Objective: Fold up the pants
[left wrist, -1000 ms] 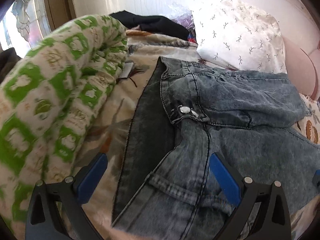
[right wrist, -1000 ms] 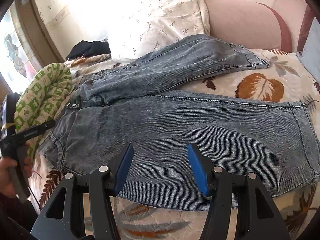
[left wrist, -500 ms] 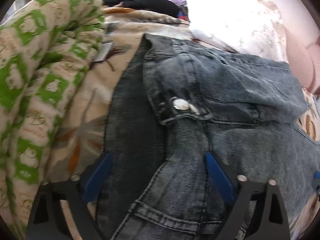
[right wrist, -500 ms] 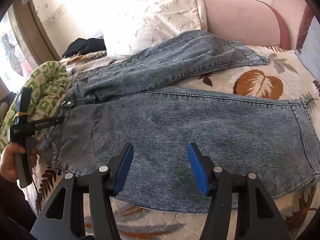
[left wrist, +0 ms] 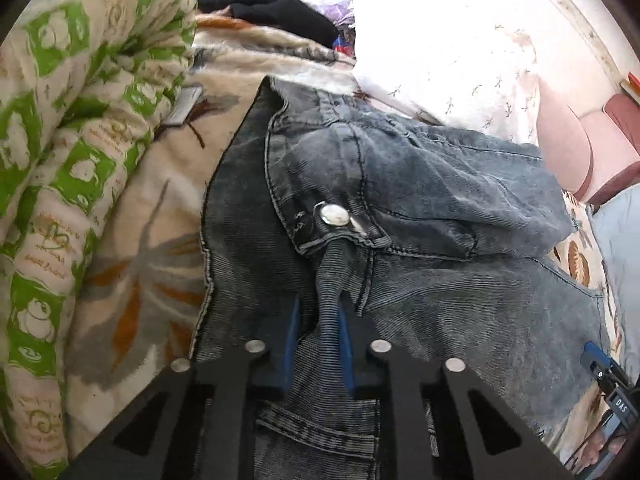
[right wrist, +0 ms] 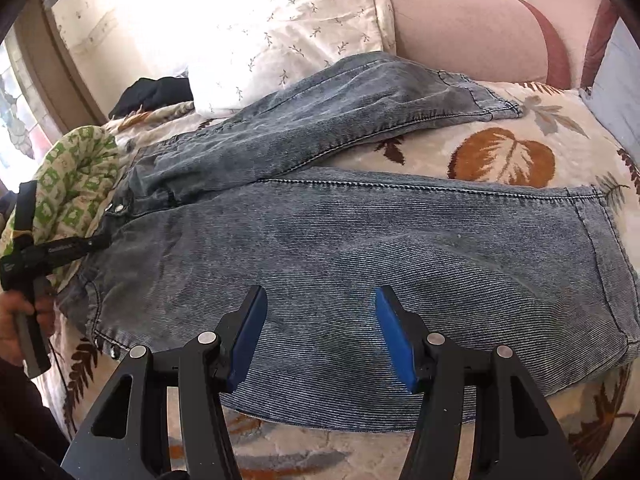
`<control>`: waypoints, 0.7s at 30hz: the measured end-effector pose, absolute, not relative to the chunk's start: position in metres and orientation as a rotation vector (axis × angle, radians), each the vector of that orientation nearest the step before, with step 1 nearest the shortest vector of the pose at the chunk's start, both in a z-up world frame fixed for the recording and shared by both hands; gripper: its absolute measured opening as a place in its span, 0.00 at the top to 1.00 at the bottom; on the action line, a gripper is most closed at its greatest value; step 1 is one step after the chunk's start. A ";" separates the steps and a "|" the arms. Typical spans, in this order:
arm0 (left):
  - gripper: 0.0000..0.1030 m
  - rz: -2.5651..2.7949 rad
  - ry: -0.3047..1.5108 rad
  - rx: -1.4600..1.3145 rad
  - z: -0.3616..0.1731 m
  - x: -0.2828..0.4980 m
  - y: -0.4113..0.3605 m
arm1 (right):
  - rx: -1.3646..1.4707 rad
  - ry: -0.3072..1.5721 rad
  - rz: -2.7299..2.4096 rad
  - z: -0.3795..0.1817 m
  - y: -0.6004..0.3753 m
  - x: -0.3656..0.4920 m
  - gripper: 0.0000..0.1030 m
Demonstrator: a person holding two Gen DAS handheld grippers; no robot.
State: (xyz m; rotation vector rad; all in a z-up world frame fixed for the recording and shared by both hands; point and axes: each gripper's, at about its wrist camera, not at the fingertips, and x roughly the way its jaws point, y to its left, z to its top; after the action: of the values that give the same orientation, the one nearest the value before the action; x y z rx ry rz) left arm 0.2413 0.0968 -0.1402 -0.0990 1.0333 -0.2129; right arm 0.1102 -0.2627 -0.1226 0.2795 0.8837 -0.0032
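Grey-blue denim pants (right wrist: 360,240) lie spread on a leaf-patterned bedspread (right wrist: 500,156), waist to the left, the far leg angled up toward the pillow. In the left wrist view the waistband with its metal button (left wrist: 334,215) is close ahead. My left gripper (left wrist: 320,312) is closing its jaws, and its blue pads pinch a raised ridge of the pants (left wrist: 440,300) just below the button. From the right wrist view the same left gripper (right wrist: 102,240) sits at the waist, held by a hand (right wrist: 16,312). My right gripper (right wrist: 320,296) hovers open over the near leg with nothing between its fingers.
A rolled green-and-white quilt (left wrist: 60,160) lies left of the waistband. A white sprig-print pillow (right wrist: 280,40) and a black garment (left wrist: 272,12) sit at the back. A pink padded headboard (right wrist: 460,32) bounds the far side.
The left gripper's jaws have come together from wide open onto a ridge of denim under the button, and it has tipped closer to the waistband. The right gripper has stayed put.
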 end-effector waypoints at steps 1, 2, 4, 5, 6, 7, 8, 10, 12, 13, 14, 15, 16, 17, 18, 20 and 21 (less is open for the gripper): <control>0.91 -0.213 1.020 -0.088 -0.137 0.239 0.095 | 0.280 0.886 -0.004 -0.123 -0.263 0.110 0.46; 0.94 -0.223 1.006 -0.085 -0.133 0.237 0.094 | 0.279 0.887 -0.005 -0.124 -0.263 0.111 0.46; 0.93 -0.222 0.992 -0.096 -0.127 0.235 0.096 | 0.277 0.888 -0.009 -0.125 -0.264 0.111 0.46; 0.93 -0.216 0.987 -0.099 -0.125 0.234 0.097 | 0.277 0.888 -0.011 -0.125 -0.264 0.111 0.46; 0.93 -0.211 0.979 -0.108 -0.122 0.231 0.099 | 0.278 0.890 -0.011 -0.125 -0.265 0.111 0.46; 0.94 -0.206 0.968 -0.112 -0.118 0.227 0.101 | 0.279 0.892 -0.013 -0.126 -0.265 0.112 0.46; 0.93 -0.206 0.947 -0.107 -0.111 0.222 0.101 | 0.280 0.895 -0.015 -0.127 -0.265 0.112 0.46; 0.93 -0.203 0.903 -0.081 -0.099 0.215 0.098 | 0.282 0.898 -0.016 -0.127 -0.265 0.112 0.46; 0.93 -0.190 0.889 -0.089 -0.094 0.214 0.102 | 0.280 0.900 -0.017 -0.128 -0.266 0.113 0.46; 0.93 -0.180 0.890 -0.099 -0.095 0.214 0.105 | 0.280 0.902 -0.019 -0.129 -0.265 0.113 0.46; 0.93 -0.168 0.895 -0.105 -0.097 0.214 0.109 | 0.284 0.905 -0.018 -0.129 -0.265 0.113 0.46; 0.93 -0.148 0.907 -0.107 -0.102 0.216 0.113 | 0.285 0.907 -0.018 -0.130 -0.265 0.113 0.46; 0.93 -0.126 0.923 -0.115 -0.109 0.218 0.118 | 0.284 0.909 -0.019 -0.130 -0.265 0.113 0.46; 0.93 -0.102 0.947 -0.128 -0.118 0.221 0.123 | 0.281 0.916 -0.025 -0.131 -0.266 0.114 0.46; 0.93 -0.088 0.968 -0.129 -0.125 0.225 0.126 | 0.282 0.922 -0.030 -0.132 -0.266 0.115 0.46; 0.93 -0.071 0.988 -0.117 -0.135 0.228 0.127 | 0.297 0.937 -0.032 -0.135 -0.269 0.116 0.46; 0.93 -0.068 0.996 -0.103 -0.138 0.230 0.124 | 0.304 0.942 -0.031 -0.135 -0.270 0.115 0.46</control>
State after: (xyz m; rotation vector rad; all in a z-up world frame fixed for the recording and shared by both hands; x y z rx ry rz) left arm 0.2296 0.1242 -0.1379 -0.1033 0.9959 -0.0683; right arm 0.1155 -0.2698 -0.1352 0.3041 0.9416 -0.0309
